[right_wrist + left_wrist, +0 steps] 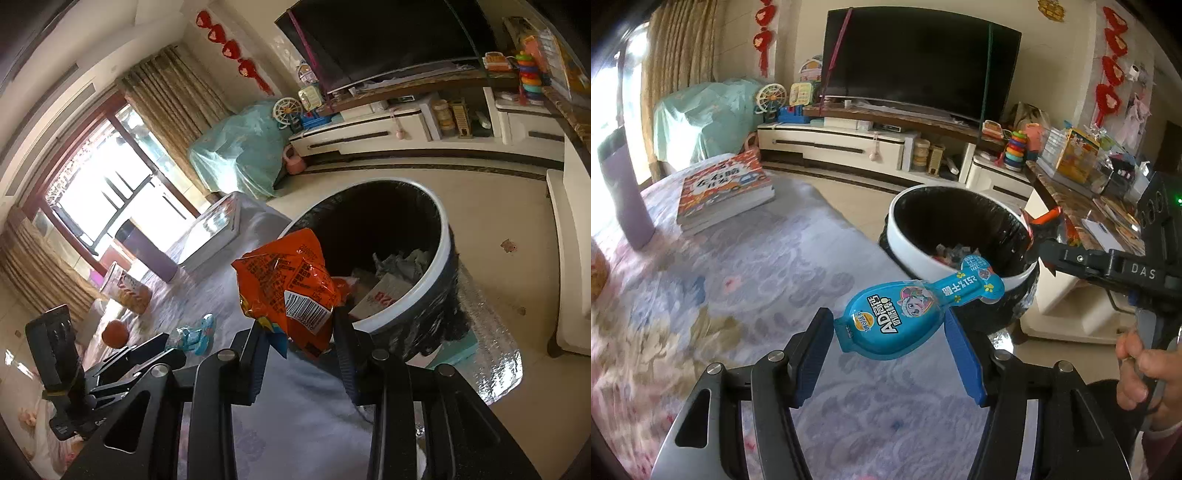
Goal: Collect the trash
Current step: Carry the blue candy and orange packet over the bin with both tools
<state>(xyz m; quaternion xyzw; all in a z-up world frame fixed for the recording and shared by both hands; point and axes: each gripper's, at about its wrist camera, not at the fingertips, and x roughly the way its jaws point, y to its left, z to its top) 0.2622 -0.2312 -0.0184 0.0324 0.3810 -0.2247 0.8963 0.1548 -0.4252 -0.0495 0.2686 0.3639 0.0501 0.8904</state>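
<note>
The left claw (pixel 888 332) grips a blue spoon-shaped plastic snack pack (pixel 905 310), and the right claw (pixel 299 332) pinches an orange crumpled foil wrapper (pixel 286 284), both beside the white round bin with black liner (pixel 441 258).

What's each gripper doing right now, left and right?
Left gripper: closed on the blue snack pack.
Right gripper: closed on the orange wrapper, near the trash bin.

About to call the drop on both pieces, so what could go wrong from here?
1. The blue snack pack in the left gripper mostly hangs short of the bin rim; released now, it may land on the table cloth.
2. The orange wrapper is light and crumpled; it could cling to the right gripper or drift outside.
</note>
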